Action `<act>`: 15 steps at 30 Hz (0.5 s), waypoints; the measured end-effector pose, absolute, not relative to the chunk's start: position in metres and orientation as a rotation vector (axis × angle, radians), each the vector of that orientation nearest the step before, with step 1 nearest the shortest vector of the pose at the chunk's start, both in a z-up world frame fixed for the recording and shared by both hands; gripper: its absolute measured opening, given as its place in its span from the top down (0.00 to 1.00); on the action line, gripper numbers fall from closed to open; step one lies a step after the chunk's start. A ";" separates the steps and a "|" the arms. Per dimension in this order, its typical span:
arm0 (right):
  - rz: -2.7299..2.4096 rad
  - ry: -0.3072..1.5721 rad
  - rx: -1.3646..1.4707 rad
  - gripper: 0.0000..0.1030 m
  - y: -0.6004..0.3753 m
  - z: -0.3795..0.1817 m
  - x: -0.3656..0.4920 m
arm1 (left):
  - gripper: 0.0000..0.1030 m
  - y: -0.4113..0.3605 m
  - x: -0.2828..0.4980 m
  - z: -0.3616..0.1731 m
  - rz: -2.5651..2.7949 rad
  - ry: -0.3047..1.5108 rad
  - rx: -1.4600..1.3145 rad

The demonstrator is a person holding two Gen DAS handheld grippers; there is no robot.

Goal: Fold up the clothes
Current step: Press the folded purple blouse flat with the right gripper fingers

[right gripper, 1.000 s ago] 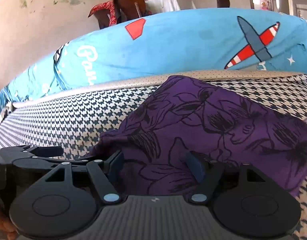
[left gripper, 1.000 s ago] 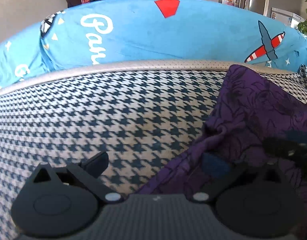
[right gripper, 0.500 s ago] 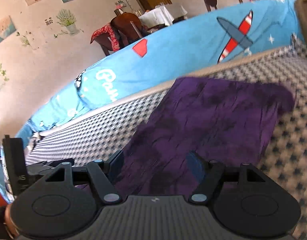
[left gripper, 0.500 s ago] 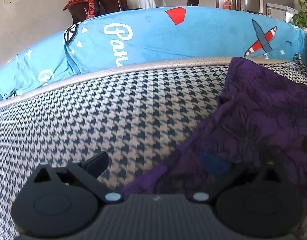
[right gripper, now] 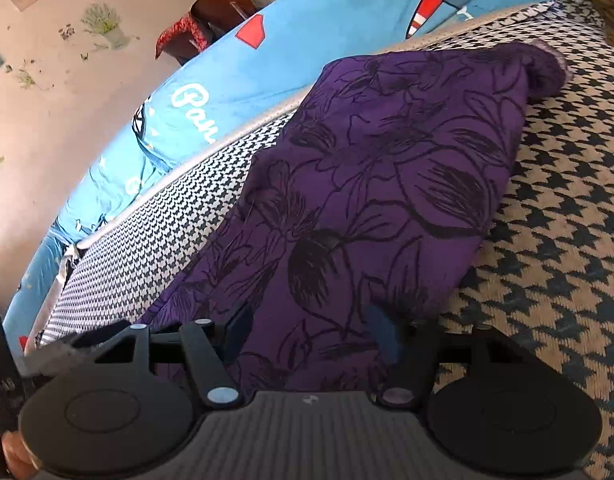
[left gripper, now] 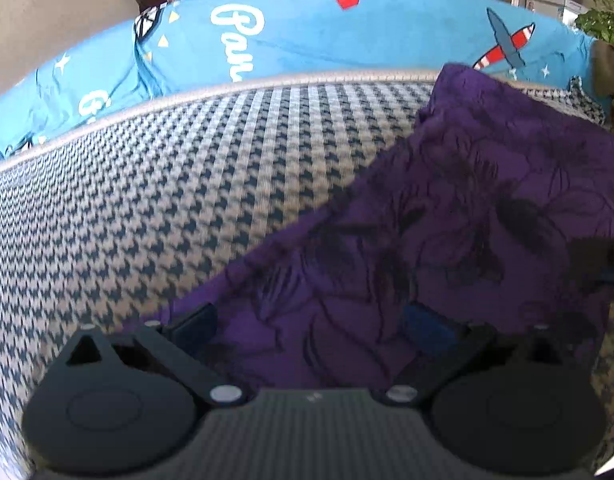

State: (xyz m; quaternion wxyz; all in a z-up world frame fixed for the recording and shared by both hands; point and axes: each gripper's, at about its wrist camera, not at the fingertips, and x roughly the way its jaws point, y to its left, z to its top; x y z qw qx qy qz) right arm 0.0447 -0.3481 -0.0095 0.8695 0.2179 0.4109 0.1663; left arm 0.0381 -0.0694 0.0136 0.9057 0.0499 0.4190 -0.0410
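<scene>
The purple floral garment (right gripper: 387, 184) lies on the houndstooth-covered surface (left gripper: 187, 200), its far end reaching that surface's back edge by the grey piping, against the blue printed cover (left gripper: 307, 36) behind. A second ago it sat bunched and rumpled; now it is drawn out longer and flatter toward the near edge, with the left gripper (left gripper: 307, 320) brought across from bare houndstooth to stand over the cloth's near left border. That reads as a spreading step nearly done, leaving the garment ready for a first fold.

The right gripper (right gripper: 311, 332) straddles the near end of the garment and its jaws are closing, cloth lying between them; the pads do not yet visibly press on it. The left gripper's jaws stand spread apart with fabric between them, not pinched.

Much stays unclear. The garment's near hem is hidden under both gripper bodies, so whether either lower finger is under the cloth cannot be told. Its kind (shirt, skirt, trousers) cannot be made out. In the left wrist view the fabric is blurred, and a dark shape at the right border is probably the other gripper. A bit of the person's hand (right gripper: 17, 454) shows at the lower left corner of the right wrist view.
</scene>
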 end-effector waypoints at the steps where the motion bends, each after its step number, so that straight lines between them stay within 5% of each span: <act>1: 0.342 0.856 0.456 0.38 -0.348 -0.009 0.043 | 0.00 -0.068 0.036 0.012 -0.085 0.868 0.096; 15: 0.299 0.778 0.076 0.38 -0.313 -0.009 0.002 | 0.00 -0.048 0.003 0.016 -0.085 0.859 0.062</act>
